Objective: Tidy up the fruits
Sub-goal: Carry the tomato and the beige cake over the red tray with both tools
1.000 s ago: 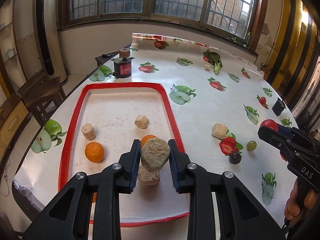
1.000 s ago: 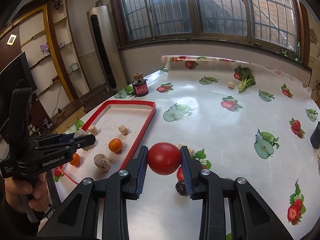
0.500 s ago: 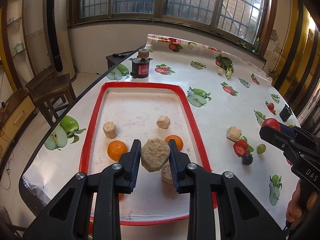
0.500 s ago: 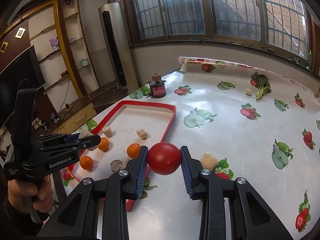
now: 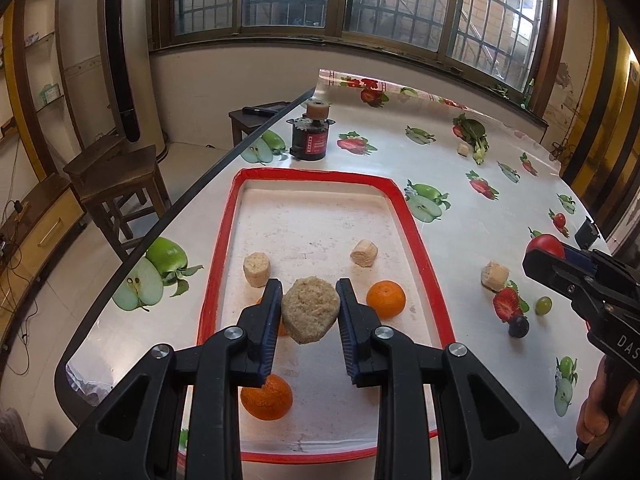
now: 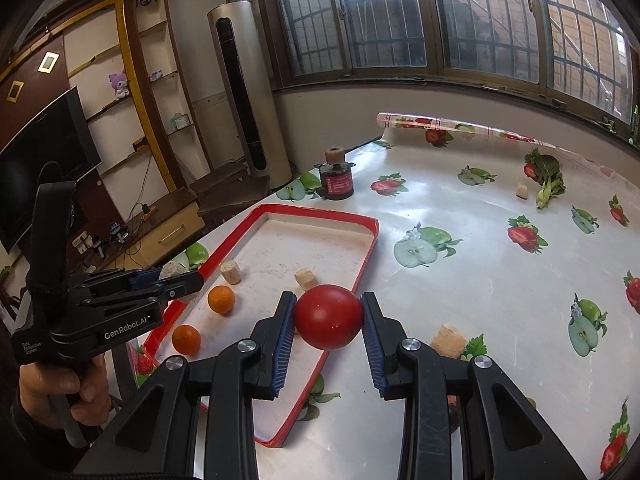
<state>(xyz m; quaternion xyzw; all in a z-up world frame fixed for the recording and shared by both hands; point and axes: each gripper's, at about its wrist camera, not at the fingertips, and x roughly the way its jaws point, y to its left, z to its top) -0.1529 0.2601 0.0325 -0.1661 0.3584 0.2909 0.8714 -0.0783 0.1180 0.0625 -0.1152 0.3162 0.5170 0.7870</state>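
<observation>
My left gripper (image 5: pixel 308 312) is shut on a tan, rough lump (image 5: pixel 310 309) and holds it above the red-rimmed tray (image 5: pixel 416 232). On the tray lie three oranges (image 5: pixel 386 299), two small tan chunks (image 5: pixel 257 268) and little else. In the right wrist view my right gripper (image 6: pixel 328 318) is shut on a red tomato (image 6: pixel 328 317), raised over the tray's near right rim (image 6: pixel 366 260). The left gripper (image 6: pixel 176 278) appears there at the left, over the tray's left side.
On the fruit-print tablecloth right of the tray lie a tan chunk (image 5: pixel 495 275), a green grape (image 5: pixel 543 305) and a dark grape (image 5: pixel 518 326). A dark jar with a cork (image 5: pixel 311 136) stands beyond the tray. Greens (image 5: pixel 476 136) lie far back. A wooden stool (image 5: pixel 116 176) stands left of the table.
Both grippers have drifted leftward across the table with their loads still held. The right one now hangs over the tray's rim instead of over the cloth.
</observation>
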